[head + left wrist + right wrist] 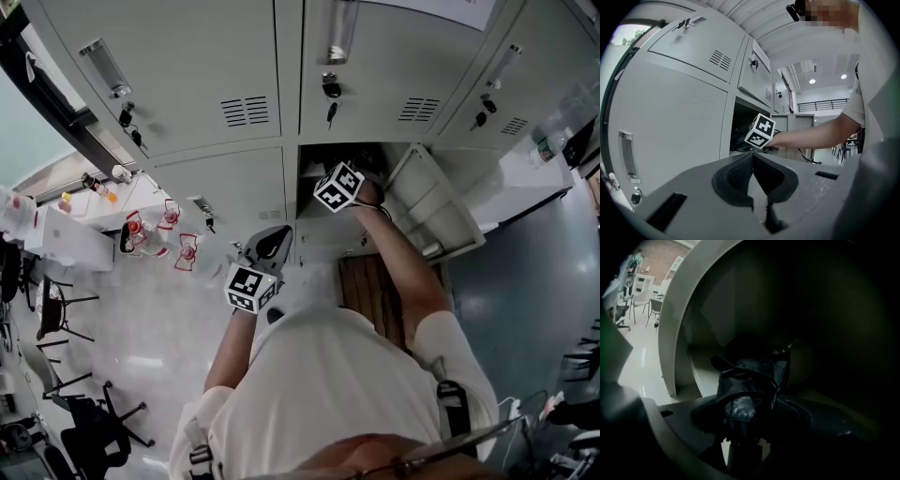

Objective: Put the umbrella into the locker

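A folded dark umbrella (pixel 751 378) lies inside the dim open locker (pixel 319 161), its near end between the jaws of my right gripper (pixel 746 406). The jaws stand wide and do not seem to press on it, though the view is very dark. In the head view the right gripper's marker cube (pixel 338 187) is at the locker mouth, and the fingertips are hidden inside. In the left gripper view the cube (pixel 760 131) sits at the opening, with dark fabric (pixel 737 141) behind it. My left gripper (pixel 753 155) is shut and empty, held back to the left of the opening (pixel 270 246).
The locker door (pixel 433 208) swings out to the right of the opening. Closed grey lockers (pixel 225 89) with keys in their locks surround it. A table with bottles (pixel 150 225) and chairs (pixel 66 319) stand on the shiny floor at left.
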A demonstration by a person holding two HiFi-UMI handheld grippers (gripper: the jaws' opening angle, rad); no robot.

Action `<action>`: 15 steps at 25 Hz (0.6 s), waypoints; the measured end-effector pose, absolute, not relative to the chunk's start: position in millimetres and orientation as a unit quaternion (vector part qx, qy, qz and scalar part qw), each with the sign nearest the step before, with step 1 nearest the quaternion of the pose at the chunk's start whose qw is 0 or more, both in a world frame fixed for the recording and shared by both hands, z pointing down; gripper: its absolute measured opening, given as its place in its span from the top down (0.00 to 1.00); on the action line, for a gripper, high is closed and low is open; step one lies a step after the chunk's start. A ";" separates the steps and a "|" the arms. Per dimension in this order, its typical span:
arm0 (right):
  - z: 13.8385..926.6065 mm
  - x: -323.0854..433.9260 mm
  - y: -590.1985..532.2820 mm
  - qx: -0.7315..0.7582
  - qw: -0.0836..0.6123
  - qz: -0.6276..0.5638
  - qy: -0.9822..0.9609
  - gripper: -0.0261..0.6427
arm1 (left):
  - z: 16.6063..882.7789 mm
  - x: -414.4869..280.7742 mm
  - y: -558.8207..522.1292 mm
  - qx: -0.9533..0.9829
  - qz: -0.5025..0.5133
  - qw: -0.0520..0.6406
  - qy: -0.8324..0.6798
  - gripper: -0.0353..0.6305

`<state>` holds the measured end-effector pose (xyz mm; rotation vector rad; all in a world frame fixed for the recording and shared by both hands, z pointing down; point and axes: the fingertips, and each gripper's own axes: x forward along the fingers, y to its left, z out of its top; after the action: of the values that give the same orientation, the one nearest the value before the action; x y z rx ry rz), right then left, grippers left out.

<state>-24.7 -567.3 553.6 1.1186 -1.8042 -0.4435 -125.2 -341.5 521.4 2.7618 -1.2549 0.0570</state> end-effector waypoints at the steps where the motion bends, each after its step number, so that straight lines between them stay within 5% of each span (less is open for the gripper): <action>1: 553.9 -23.9 -568.0 0.460 0.469 -0.185 -0.731 0.55 | 522.4 -126.3 -340.0 0.908 0.019 0.056 -0.415 0.94; 15: 529.7 -10.5 -537.2 0.489 0.437 -0.218 -0.723 0.50 | 527.1 -112.6 -326.6 0.913 0.019 0.063 -0.402 0.94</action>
<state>-10.5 -537.2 529.7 1.2170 -1.7971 -0.5415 -112.6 -326.6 527.1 2.7597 -1.2148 0.0560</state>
